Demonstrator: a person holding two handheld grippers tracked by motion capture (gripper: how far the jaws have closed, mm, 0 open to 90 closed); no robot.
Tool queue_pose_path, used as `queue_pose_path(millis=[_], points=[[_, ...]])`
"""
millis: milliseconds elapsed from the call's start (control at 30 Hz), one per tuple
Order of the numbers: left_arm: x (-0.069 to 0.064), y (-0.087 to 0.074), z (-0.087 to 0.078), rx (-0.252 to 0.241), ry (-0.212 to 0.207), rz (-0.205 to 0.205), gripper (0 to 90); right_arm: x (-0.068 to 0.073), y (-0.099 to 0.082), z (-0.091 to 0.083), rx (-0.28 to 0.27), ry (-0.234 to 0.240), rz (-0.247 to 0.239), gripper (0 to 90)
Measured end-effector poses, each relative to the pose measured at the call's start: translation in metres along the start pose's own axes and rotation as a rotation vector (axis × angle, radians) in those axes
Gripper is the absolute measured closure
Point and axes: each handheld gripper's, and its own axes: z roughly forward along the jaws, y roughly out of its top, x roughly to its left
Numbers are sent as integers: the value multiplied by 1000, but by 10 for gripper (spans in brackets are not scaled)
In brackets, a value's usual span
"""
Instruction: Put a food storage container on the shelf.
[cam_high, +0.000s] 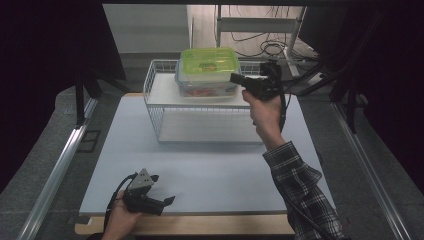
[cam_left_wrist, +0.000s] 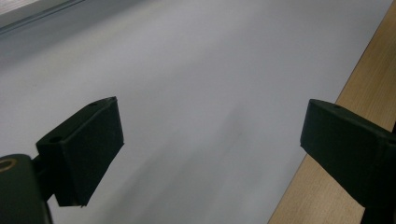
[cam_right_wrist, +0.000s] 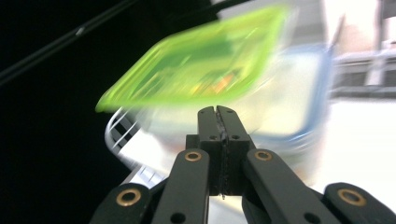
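Boxes (cam_high: 207, 71), green-lidded, label unreadable, on wire rack (cam_high: 155, 87); right gripper (cam_high: 237, 78) closed empty beside them, left gripper (cam_high: 167, 201) open over white tabletop (cam_high: 210, 170).

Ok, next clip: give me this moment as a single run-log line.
left tongs: open, idle above mat | right tongs: shut, empty, at green-lidded box | box: stacked on blue-lidded box, on wire rack
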Motion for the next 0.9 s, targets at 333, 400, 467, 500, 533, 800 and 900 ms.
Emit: queue_pose_path(millis=[333, 400, 467, 500, 533, 800, 900], points=[[1, 0, 0, -3, -4, 0, 60, 13, -11, 42, 67, 37, -34, 890], [0, 0, 0, -2, -6, 0, 60, 14, -11, 44, 67, 39, -30, 890], [0, 0, 0, -1, -5, 0, 60, 15, -11, 48, 69, 42, -25, 889], [0, 0, 0, -2, -5, 0, 60, 15, -11, 49, 70, 41, -26, 890], [0, 0, 0, -2, -5, 0, 60, 15, -11, 50, 68, 42, -26, 890], [1, 0, -1, -4, -4, 1, 60, 18, -14, 45, 66, 44, -41, 867], [1, 0, 0, -4, -5, 0, 60, 18, -20, 38, 66, 37, -67, 779]])
